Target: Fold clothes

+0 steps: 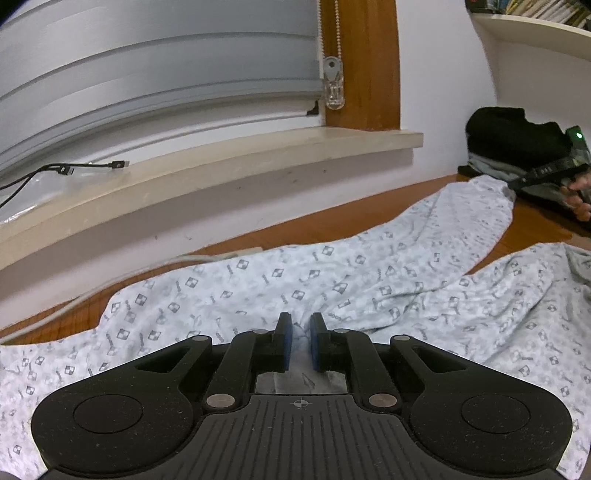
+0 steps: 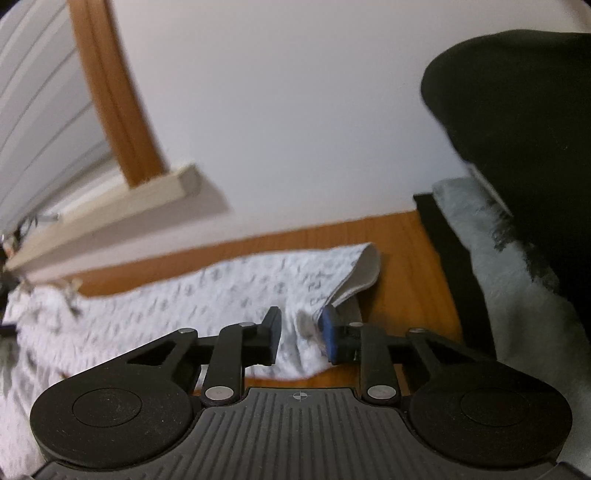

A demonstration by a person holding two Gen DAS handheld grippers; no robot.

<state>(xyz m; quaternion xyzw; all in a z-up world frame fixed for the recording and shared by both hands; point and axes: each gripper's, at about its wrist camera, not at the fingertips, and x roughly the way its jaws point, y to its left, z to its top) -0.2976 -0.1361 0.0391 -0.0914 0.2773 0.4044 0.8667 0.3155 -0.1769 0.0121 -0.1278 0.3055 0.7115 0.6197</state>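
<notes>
Pinching patterned garment (image 1: pixel 332 280), left gripper (image 1: pixel 300 328); right gripper (image 2: pixel 301 332) jaws parted around hem.

Black left tongs (image 1: pixel 301 326), blue pads, silver rivets, ribbed housing, crosshair mark

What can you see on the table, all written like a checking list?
Surface: wooden tabletop, partly covered.
Job's things: patterned light-blue garment spread out, wrinkled.
Clutter: stacked folded clothes, black on top, grey below, at the wall.
Grippers: left gripper jaws pinch a fold of the garment; right gripper jaws apart around the garment's end, not pressing.
Cables: black cable on the windowsill.
Surroundings: window blind, bead chain, white wall, bookshelf.
</notes>
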